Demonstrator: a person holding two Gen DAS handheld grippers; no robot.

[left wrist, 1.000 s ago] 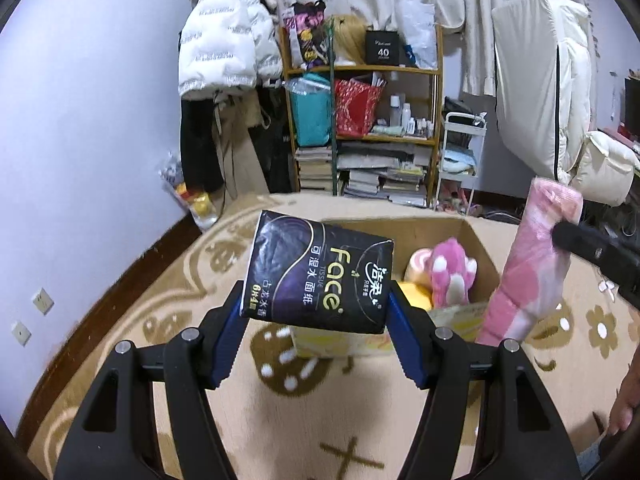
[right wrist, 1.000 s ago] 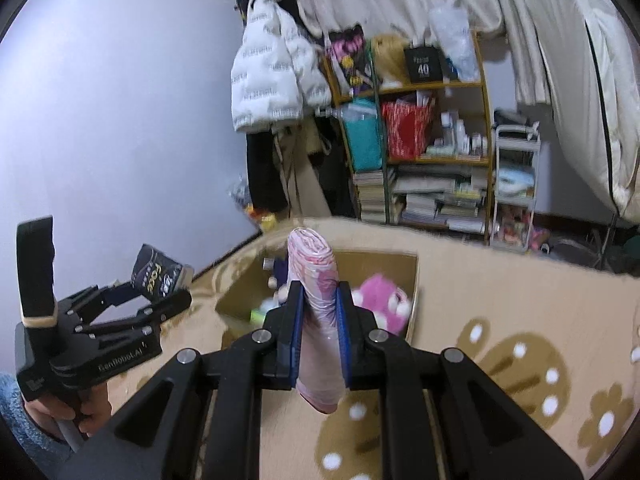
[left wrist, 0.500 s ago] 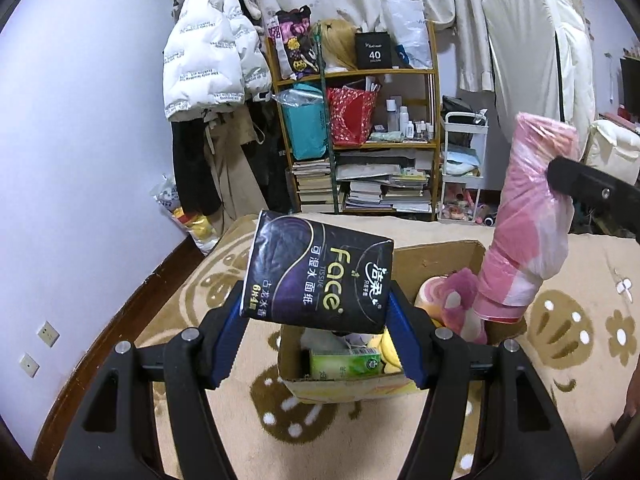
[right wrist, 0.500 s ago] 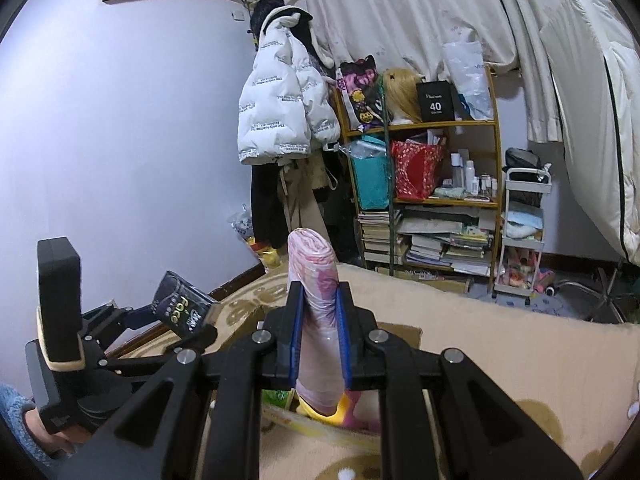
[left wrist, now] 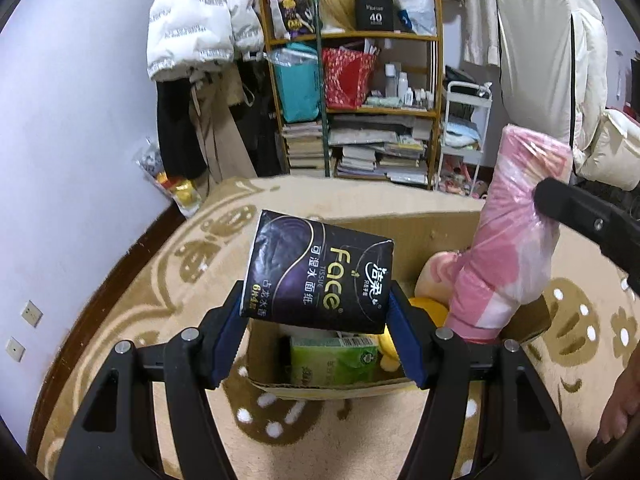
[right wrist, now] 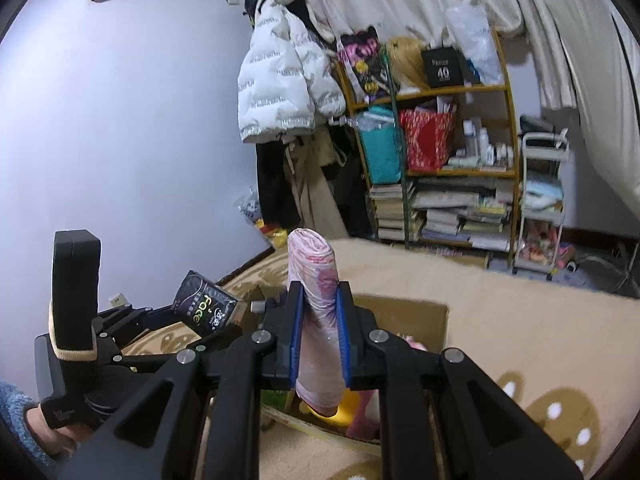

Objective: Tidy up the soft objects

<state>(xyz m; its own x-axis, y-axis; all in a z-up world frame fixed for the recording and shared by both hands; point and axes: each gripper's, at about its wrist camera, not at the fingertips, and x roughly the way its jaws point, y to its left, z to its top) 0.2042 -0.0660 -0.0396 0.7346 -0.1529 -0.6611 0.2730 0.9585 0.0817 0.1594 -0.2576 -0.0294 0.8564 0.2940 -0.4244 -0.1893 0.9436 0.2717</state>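
**Both claws loaded above the cardboard box**

Left gripper (left wrist: 318, 308): clamped on a black tissue pack (left wrist: 318, 278), blue pads pressing its two ends, pack tilted slightly and held in the air over the near part of the cardboard box (left wrist: 400, 224). Right gripper (right wrist: 318, 330): clenched on a pink plastic-wrapped roll (right wrist: 314, 276), standing upright between the pads, lower end hanging over the box opening. Inside the box: a green tissue pack (left wrist: 334, 360), something yellow (left wrist: 430, 308), a pink plush toy (left wrist: 438, 270). Under the box, a beige patterned carpet (left wrist: 160, 300). Beyond, a cluttered wooden shelf (left wrist: 376, 112) and a white puffer jacket (left wrist: 192, 20) hanging on the wall.
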